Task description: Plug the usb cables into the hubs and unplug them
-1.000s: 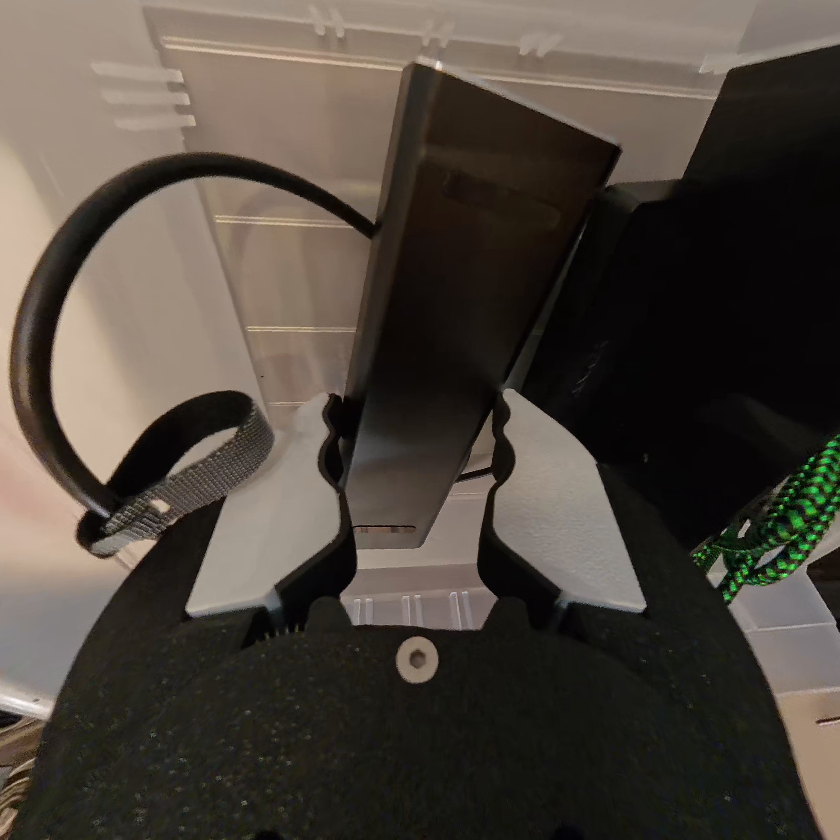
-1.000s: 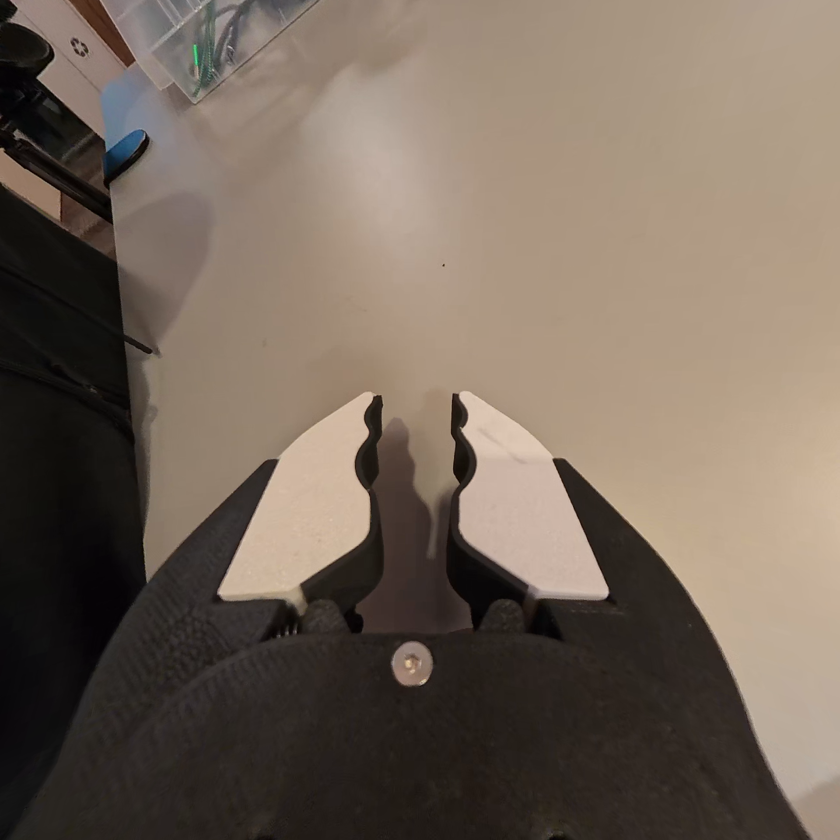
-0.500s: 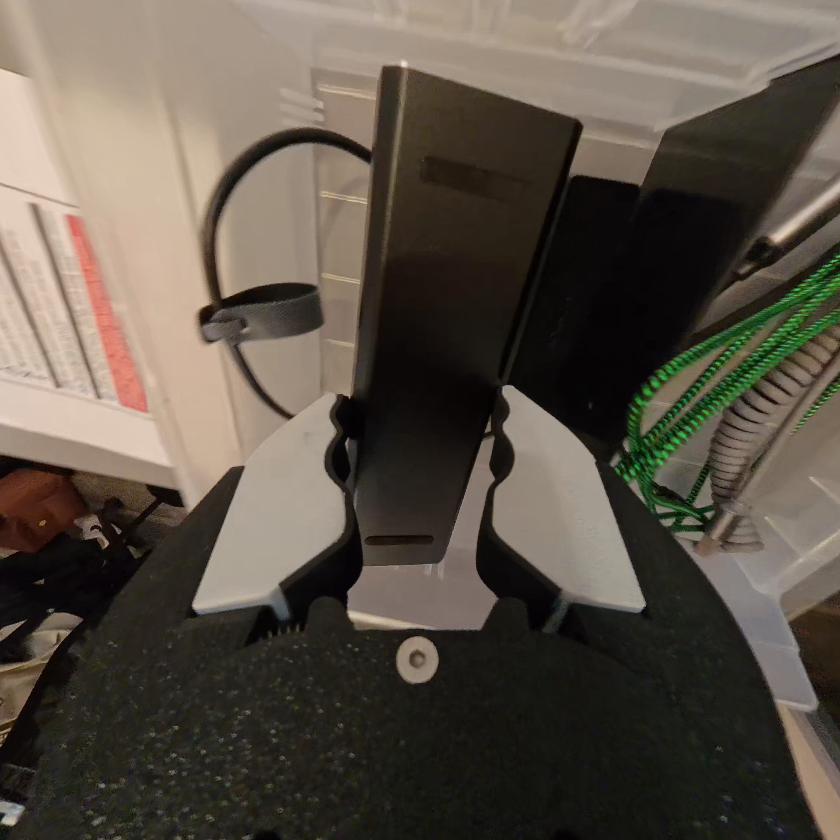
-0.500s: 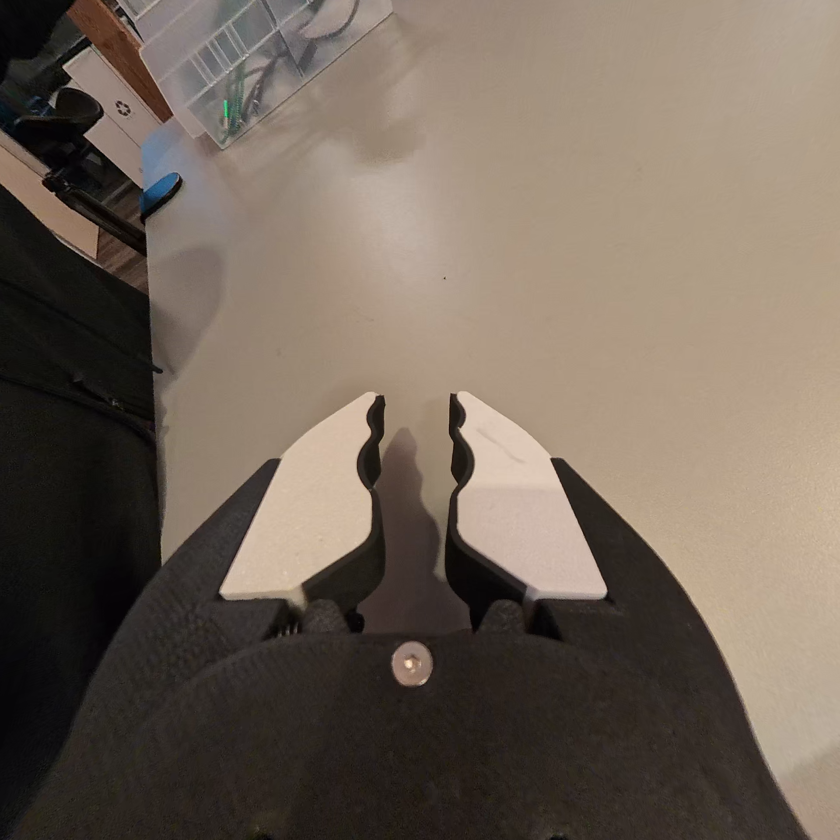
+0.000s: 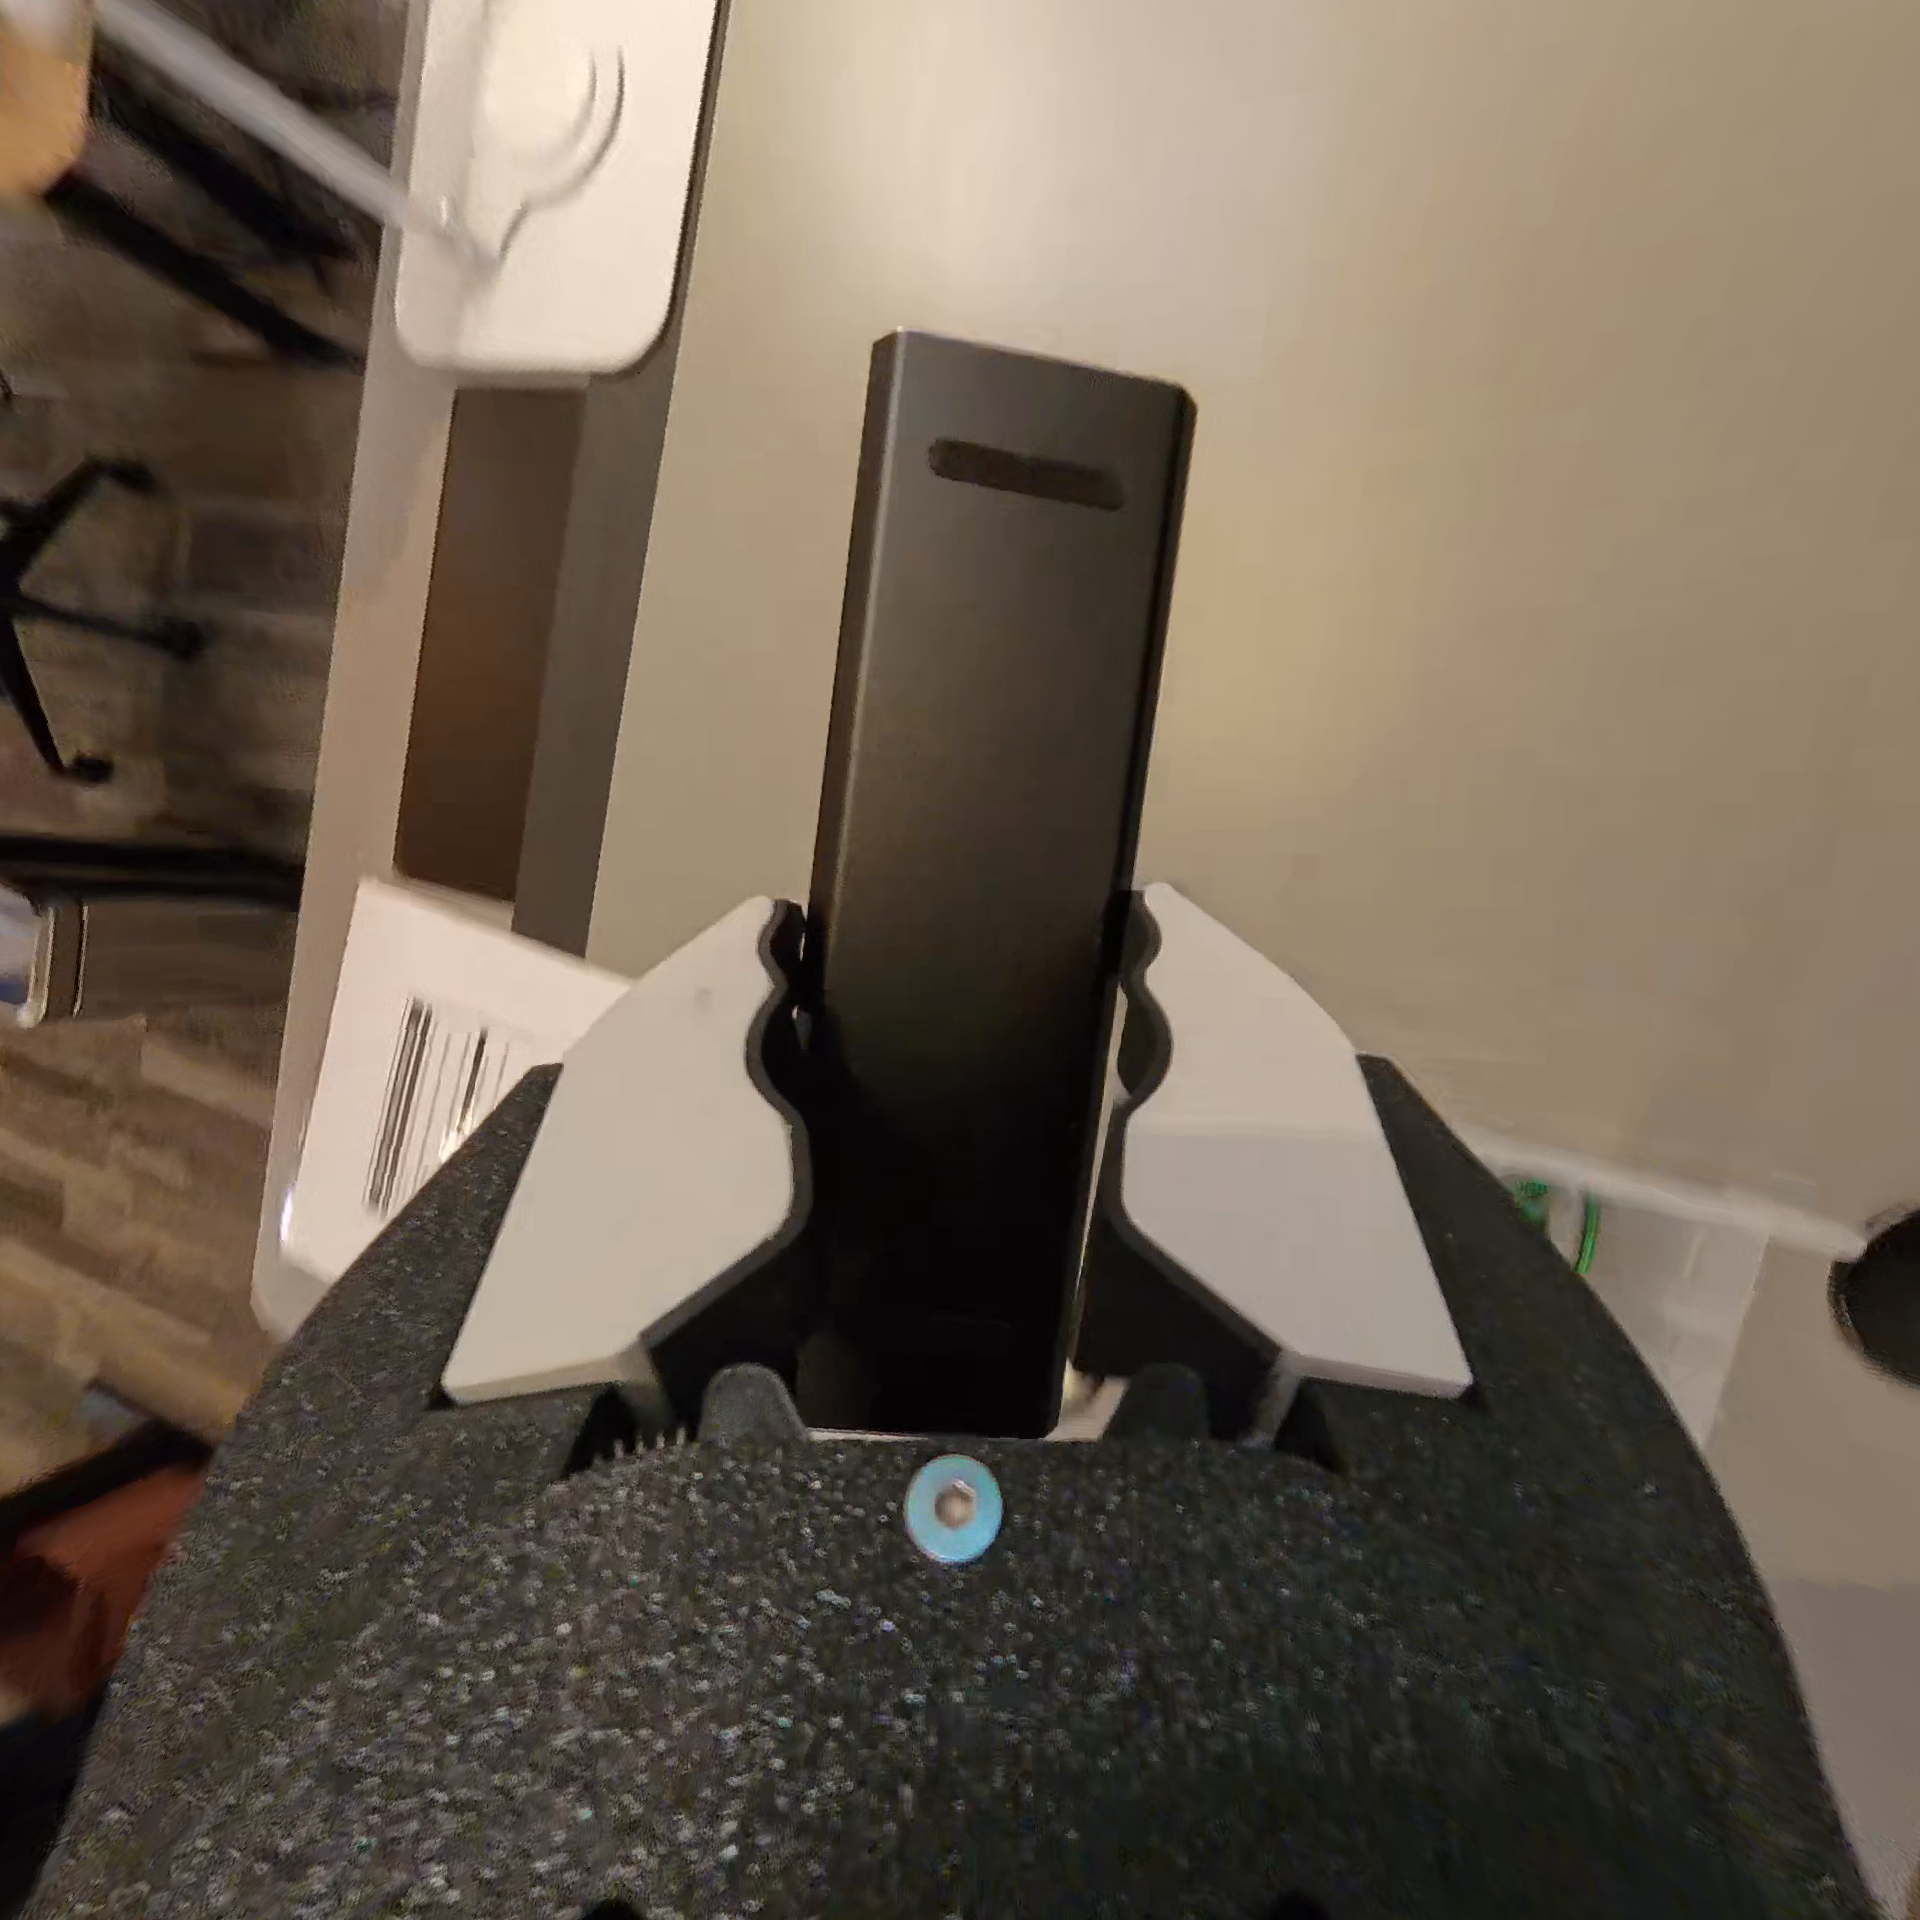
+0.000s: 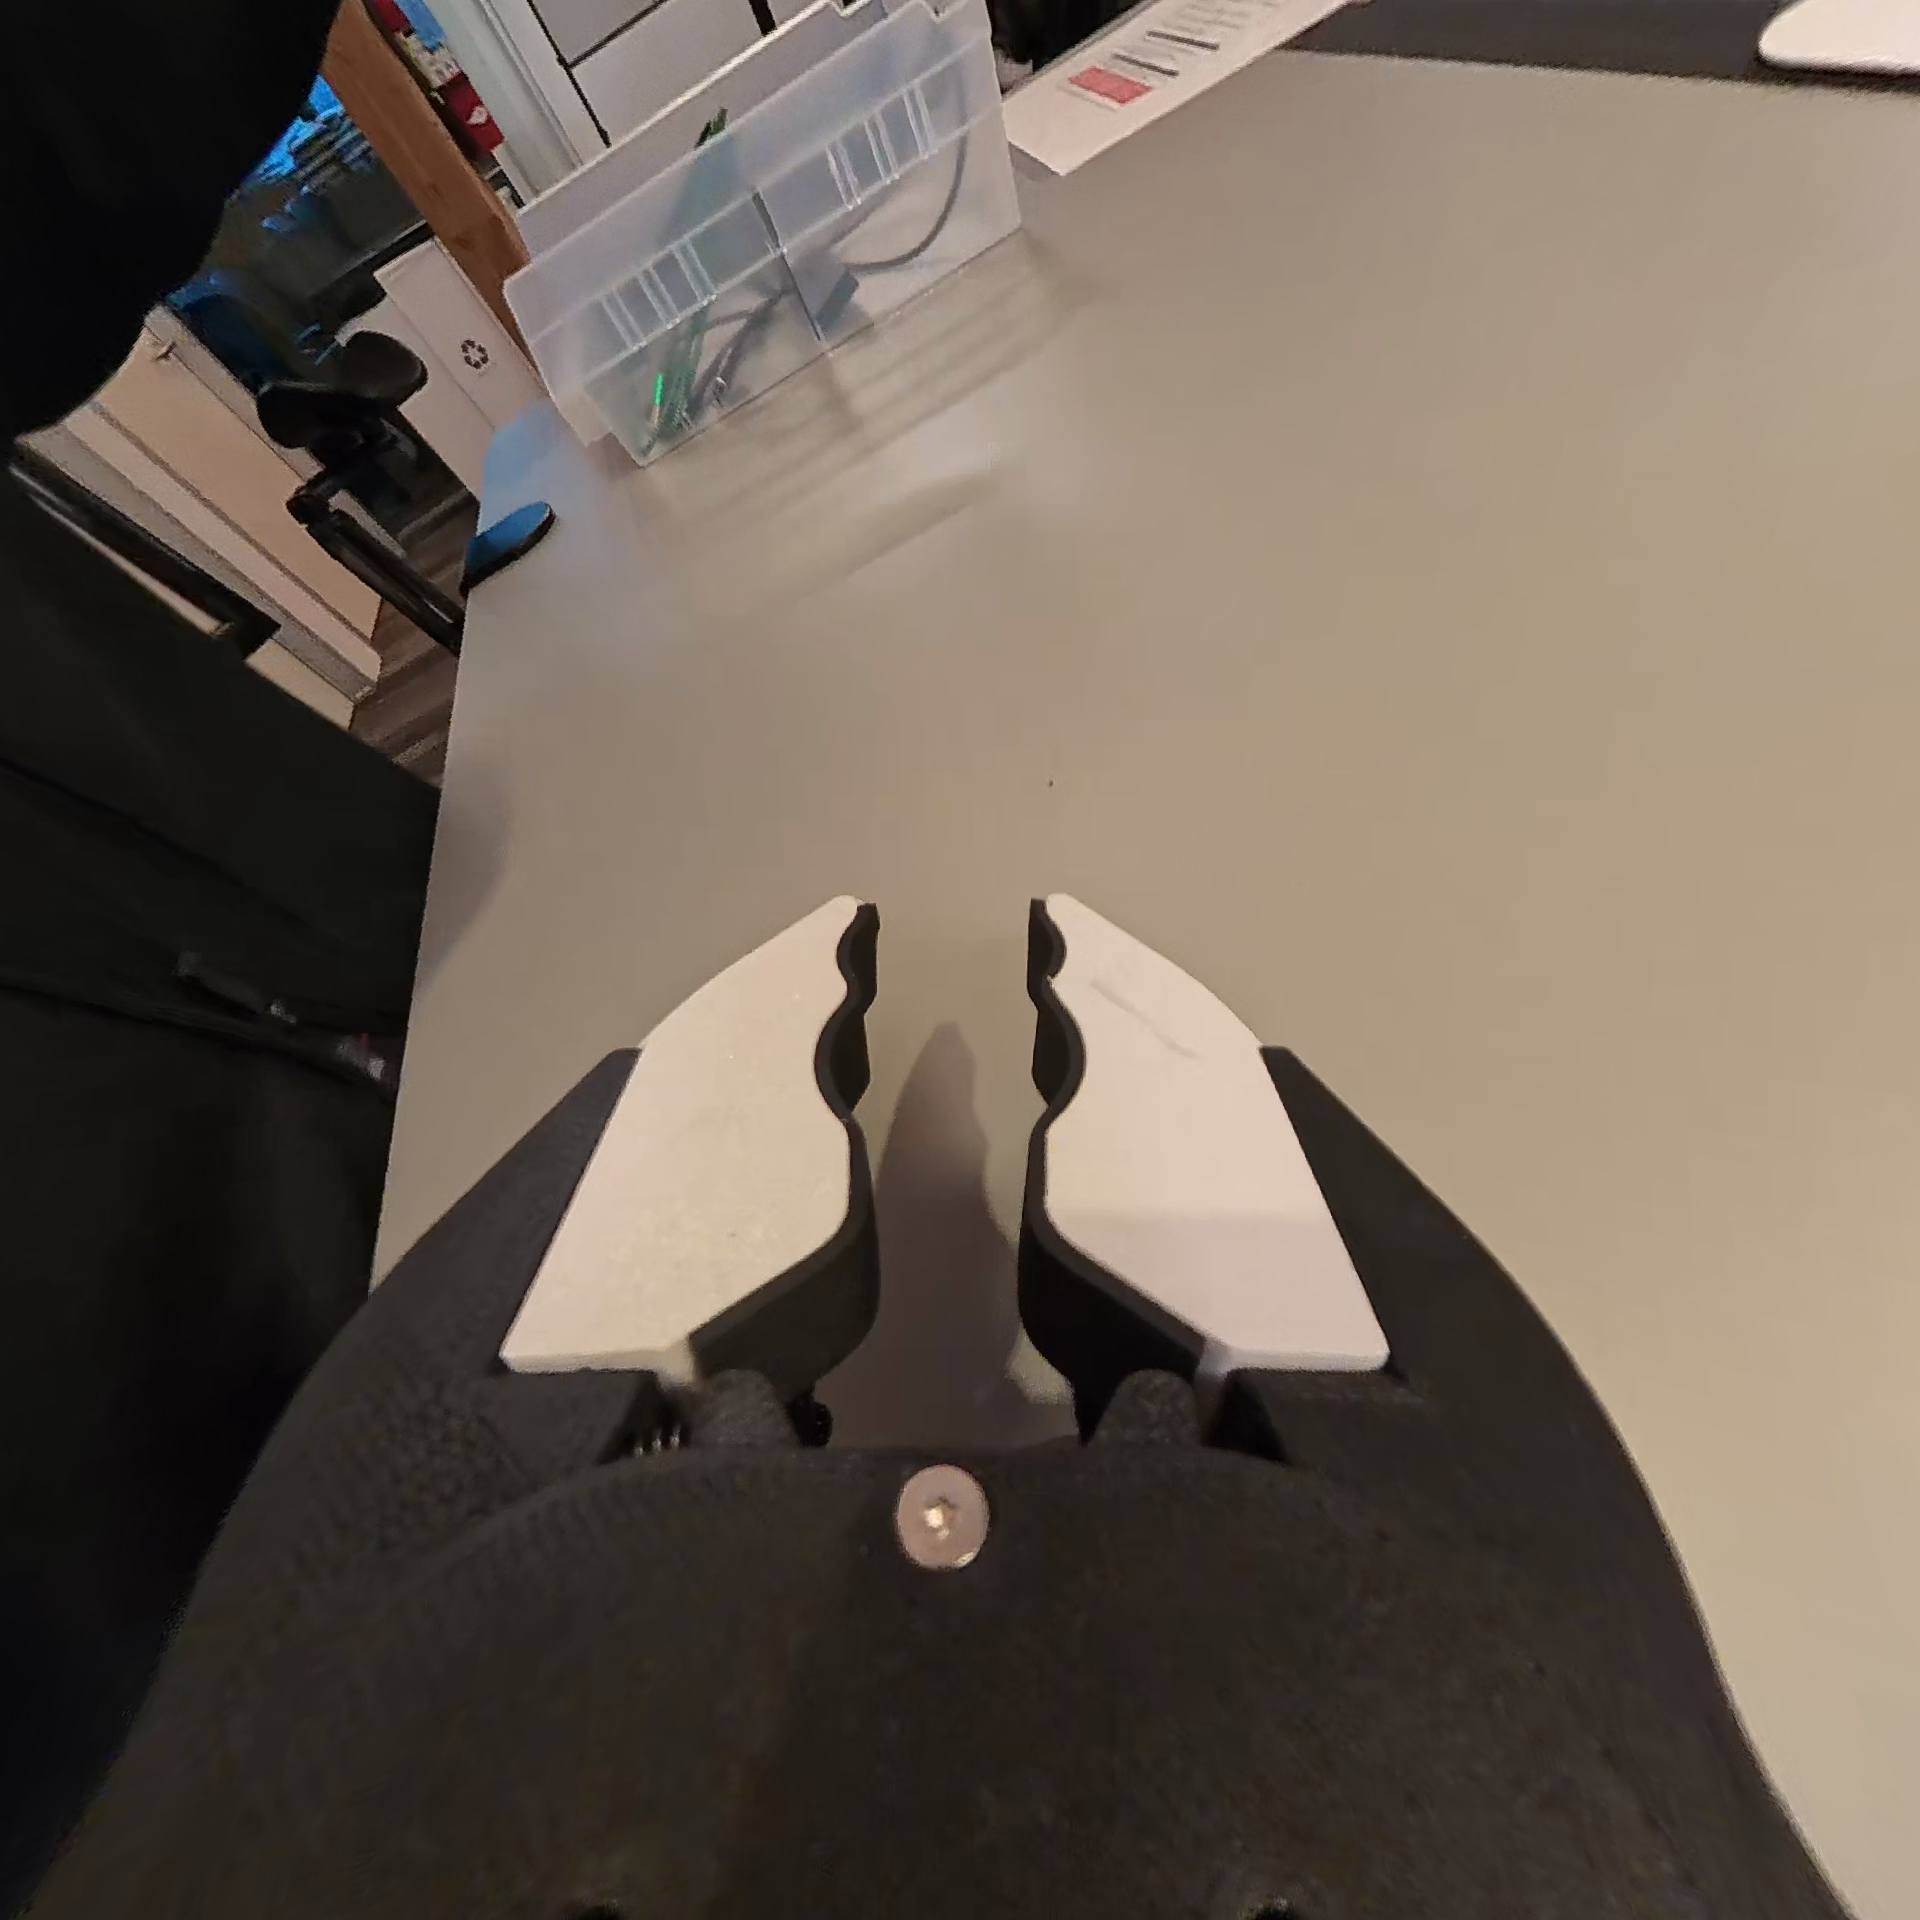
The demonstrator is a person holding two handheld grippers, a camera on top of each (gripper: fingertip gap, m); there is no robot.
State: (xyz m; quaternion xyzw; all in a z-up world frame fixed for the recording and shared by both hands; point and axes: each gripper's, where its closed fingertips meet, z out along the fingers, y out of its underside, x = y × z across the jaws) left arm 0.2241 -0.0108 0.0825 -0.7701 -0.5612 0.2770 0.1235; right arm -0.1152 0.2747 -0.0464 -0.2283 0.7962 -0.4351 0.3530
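The long dark slab-shaped metal hub (image 5: 997,790) stands lengthwise between the left gripper's (image 5: 961,925) fingers, above the pale flat table (image 5: 1507,520). The clear ribbed plastic bin (image 6: 769,239) sits on the table's far left corner, well ahead of the right gripper (image 6: 954,914); the white printed paper sheet (image 6: 1153,73) lies right of it.

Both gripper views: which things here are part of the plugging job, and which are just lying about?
Job:
dark hub, clamped in left gripper
open, empty right gripper
clear bin holding cables

Lying about:
printed sheet
office chair
white box

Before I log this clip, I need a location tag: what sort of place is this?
Probably an office or lab workspace: a large beige tabletop, a clear plastic divided bin of cables, and a black swivel chair beyond.
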